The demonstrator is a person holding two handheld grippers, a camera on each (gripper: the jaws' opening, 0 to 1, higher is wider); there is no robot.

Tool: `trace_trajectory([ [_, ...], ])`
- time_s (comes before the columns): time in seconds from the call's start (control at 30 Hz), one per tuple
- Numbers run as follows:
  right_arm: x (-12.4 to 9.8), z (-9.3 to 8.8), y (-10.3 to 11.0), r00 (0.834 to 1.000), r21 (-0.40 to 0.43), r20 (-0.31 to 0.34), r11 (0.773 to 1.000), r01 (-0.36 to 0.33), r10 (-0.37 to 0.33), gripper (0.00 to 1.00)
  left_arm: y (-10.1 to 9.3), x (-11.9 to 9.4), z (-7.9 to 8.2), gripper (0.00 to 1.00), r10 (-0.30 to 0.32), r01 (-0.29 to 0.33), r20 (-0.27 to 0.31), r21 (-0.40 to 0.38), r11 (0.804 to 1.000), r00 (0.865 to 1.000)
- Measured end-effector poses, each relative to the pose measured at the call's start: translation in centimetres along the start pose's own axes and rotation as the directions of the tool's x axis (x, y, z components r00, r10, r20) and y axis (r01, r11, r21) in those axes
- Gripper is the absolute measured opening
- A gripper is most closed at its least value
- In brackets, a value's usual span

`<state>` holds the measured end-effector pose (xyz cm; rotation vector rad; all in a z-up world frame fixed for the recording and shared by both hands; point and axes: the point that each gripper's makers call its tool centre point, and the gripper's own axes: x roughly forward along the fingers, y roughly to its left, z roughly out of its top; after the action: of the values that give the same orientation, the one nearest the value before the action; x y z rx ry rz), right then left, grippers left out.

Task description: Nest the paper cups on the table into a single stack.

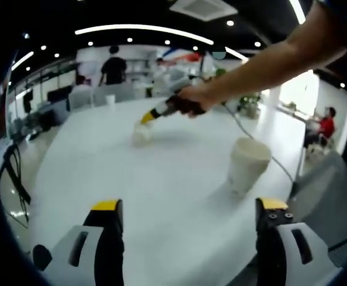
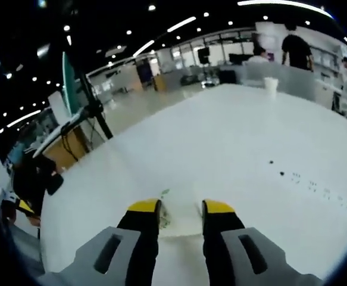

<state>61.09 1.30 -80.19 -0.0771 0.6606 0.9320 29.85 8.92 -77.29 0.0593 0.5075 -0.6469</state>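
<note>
Right gripper (image 2: 182, 210) clenches a paper cup (image 2: 180, 221) on the white table (image 2: 233, 137); left gripper (image 1: 188, 208) is spread wide, holding nothing, near another cup (image 1: 248, 165)

L hand-held gripper (image 1: 185, 208) jaws wide apart; R hand-held gripper (image 2: 181, 210) narrowed, arm (image 1: 268, 59) outstretched.

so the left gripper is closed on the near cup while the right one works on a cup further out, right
Not quite. In the left gripper view, the left gripper is open and apart from the near cup. The right gripper does sit at a far cup.
</note>
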Motion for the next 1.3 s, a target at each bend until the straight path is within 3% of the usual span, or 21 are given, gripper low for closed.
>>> trace_trajectory([
  [0.17,-0.9,-0.3,1.4,0.999,0.008,-0.007,0.999,-0.040,0.040,0.12,-0.1,0.0,-0.1,0.89,-0.007,0.007,-0.006,-0.001,1.000,1.000],
  [0.43,-1.5,-0.1,1.6,0.997,0.005,-0.005,0.997,-0.075,0.075,0.06,-0.1,-0.1,0.0,0.89,-0.004,0.004,-0.004,0.007,1.000,1.000],
  [0.63,-2.6,0.7,3.3,0.996,-0.025,0.014,0.996,-0.090,0.090,0.02,-0.1,-0.1,0.0,0.89,-0.005,0.005,-0.003,0.009,1.000,1.000],
  [0.73,-3.0,1.0,3.1,0.998,-0.074,0.007,0.996,-0.055,0.055,0.00,-0.1,-0.1,0.0,0.90,-0.005,0.005,-0.007,0.008,1.000,1.000],
  [0.97,-3.9,1.7,3.4,0.999,-0.153,-0.021,0.987,-0.050,0.047,0.00,-0.2,-0.1,0.2,0.90,-0.007,0.007,-0.001,0.008,1.000,1.000],
  [1.3,-5.1,2.7,2.5,0.996,-0.210,-0.091,0.977,-0.018,-0.001,0.00,-0.5,-0.1,0.4,0.93,-0.006,0.006,-0.001,0.020,1.000,1.000],
])
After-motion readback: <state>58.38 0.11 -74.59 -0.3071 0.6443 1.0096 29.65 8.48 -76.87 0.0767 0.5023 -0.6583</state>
